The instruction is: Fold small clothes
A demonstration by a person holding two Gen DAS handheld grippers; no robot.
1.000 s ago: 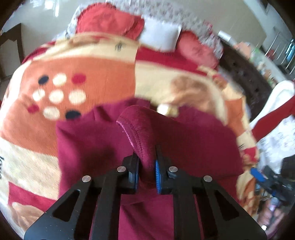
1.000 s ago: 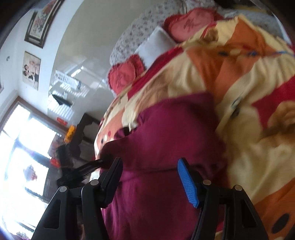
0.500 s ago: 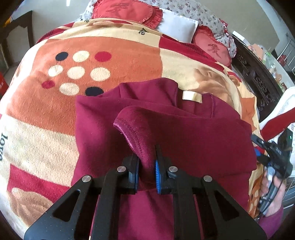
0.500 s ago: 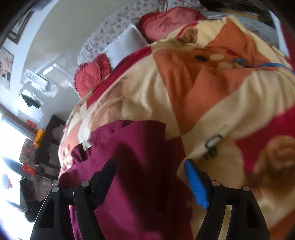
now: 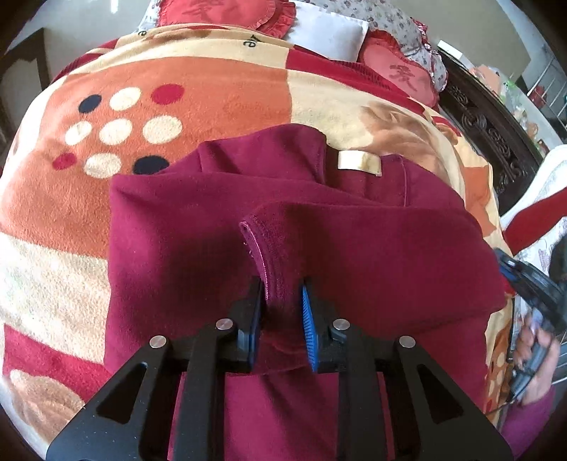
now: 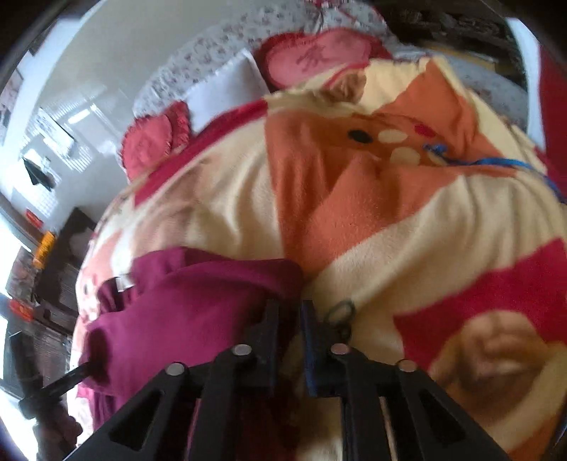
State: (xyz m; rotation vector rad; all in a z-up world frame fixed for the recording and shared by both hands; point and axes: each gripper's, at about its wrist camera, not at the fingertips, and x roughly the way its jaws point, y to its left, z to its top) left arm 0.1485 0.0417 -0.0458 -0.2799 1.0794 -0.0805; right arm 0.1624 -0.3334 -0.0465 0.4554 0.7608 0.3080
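Note:
A dark red small garment (image 5: 354, 255) lies partly folded on a patterned fleece blanket (image 5: 219, 92), its pale neck label (image 5: 359, 164) facing up. My left gripper (image 5: 281, 296) is shut on a hemmed edge of the garment, holding a fold of it above the rest. In the right wrist view the same garment (image 6: 184, 301) lies to the left. My right gripper (image 6: 288, 312) has its jaws nearly closed at the garment's right edge; whether cloth is pinched between them is unclear.
Red cushions (image 5: 226, 14) and a white pillow (image 5: 326, 32) lie at the bed's head. A dark carved bed frame (image 5: 485, 124) runs along the right. A blue cord (image 6: 496, 163) lies on the blanket. The other hand-held gripper (image 5: 531, 283) shows at the right edge.
My right gripper closed from wide open and moved to the garment's right edge. My left gripper kept its grip and carried the fold forward over the garment.

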